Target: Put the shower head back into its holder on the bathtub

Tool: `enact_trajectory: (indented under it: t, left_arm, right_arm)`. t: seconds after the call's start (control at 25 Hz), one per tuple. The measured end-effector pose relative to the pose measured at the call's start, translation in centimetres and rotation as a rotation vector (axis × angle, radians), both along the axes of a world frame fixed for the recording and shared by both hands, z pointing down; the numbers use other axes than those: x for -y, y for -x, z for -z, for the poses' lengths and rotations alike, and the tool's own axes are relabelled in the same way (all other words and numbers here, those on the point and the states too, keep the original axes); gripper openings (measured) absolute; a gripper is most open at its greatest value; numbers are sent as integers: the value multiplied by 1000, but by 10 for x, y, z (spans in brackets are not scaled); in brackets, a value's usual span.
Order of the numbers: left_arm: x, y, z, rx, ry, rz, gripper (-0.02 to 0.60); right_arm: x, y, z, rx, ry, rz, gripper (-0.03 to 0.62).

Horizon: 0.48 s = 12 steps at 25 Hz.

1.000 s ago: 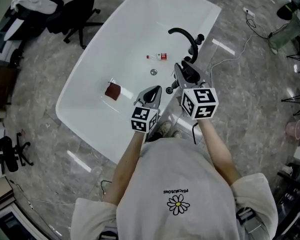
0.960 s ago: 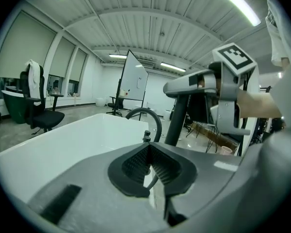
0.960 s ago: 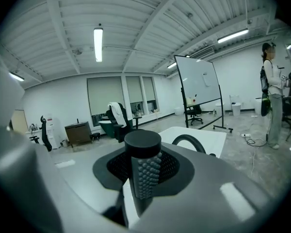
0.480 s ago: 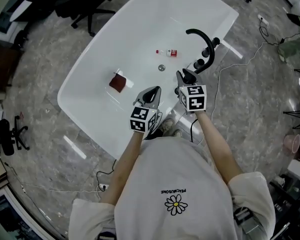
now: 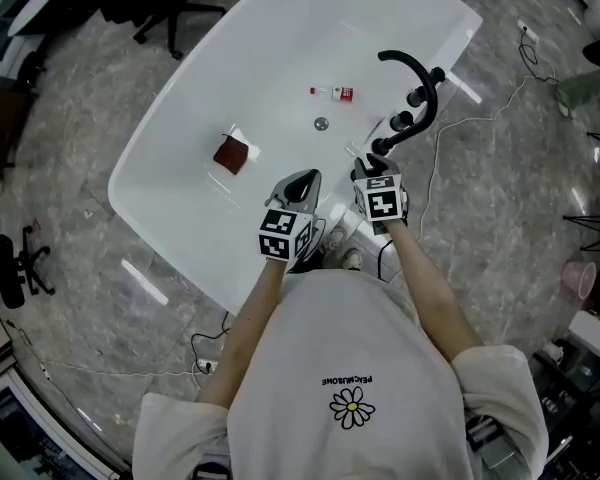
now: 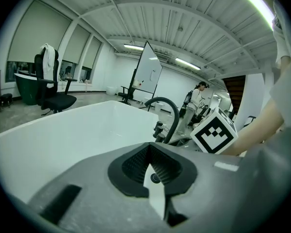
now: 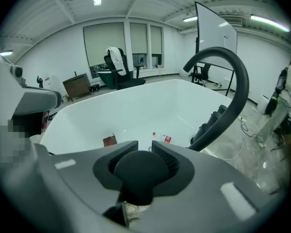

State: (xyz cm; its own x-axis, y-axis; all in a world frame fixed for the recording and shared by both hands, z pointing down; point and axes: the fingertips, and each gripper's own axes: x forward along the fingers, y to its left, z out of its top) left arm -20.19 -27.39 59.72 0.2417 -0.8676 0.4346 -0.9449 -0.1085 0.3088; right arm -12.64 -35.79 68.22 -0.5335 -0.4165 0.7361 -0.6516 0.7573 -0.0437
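Black round-ended shower head (image 7: 136, 173) sits between the pads of your right gripper (image 7: 144, 144), jaws clamped on its sides and part-way apart. In the head view your right gripper (image 5: 368, 168) is over the rim of the white oval bathtub (image 5: 280, 48), just beside the base of the black curved faucet spout (image 5: 416, 70). Can't tell if the head touches any holder. Your left gripper (image 6: 150, 152) has its jaws clenched together, nothing in them, and hangs over the tub's near rim, beside the right one. On the tub floor are a small clear bottle with red label (image 5: 335, 93), a round metal drain (image 5: 321, 123) and a dark red square block (image 5: 232, 154), well apart.
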Motion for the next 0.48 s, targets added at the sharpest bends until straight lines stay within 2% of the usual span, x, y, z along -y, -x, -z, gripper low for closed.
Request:
enact_trajectory:
  t: [0.12,0.2,0.36,0.48]
  left_arm:
    - [-3,-3,-4,-4,4,-3,-2]
    - [-2,-2,-3,-4,2,-1,-2]
    - [2,1,3,-9,-18,9,-2]
    - [8,2,10,-9,-39,14,-2]
  right_arm:
    - [-1,6,-5,-33,1,29,92]
    - [-2,7,-6,-21,17,22,87]
    - [1,7,7,103,75,-44,127]
    - [12,15,44,183,26,-42,135]
